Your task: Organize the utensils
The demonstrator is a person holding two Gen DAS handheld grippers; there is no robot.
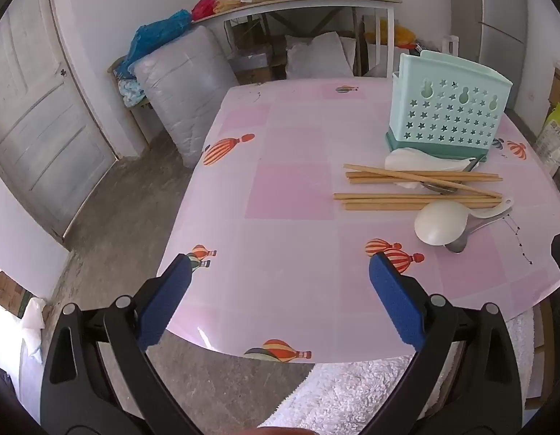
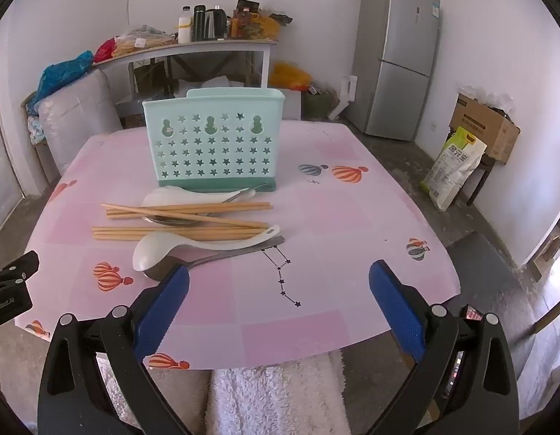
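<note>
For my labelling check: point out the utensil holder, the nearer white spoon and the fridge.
utensil holder [image 2: 211, 145], right wrist view, star-punched front wall.
nearer white spoon [image 2: 151, 250], right wrist view, bowl.
fridge [image 2: 396, 58], right wrist view, upper door.

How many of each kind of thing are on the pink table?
Wooden chopsticks: 6, as far as I can tell, because they overlap
White spoons: 2
Metal spoons: 2
Green holder: 1
Total: 11
</note>
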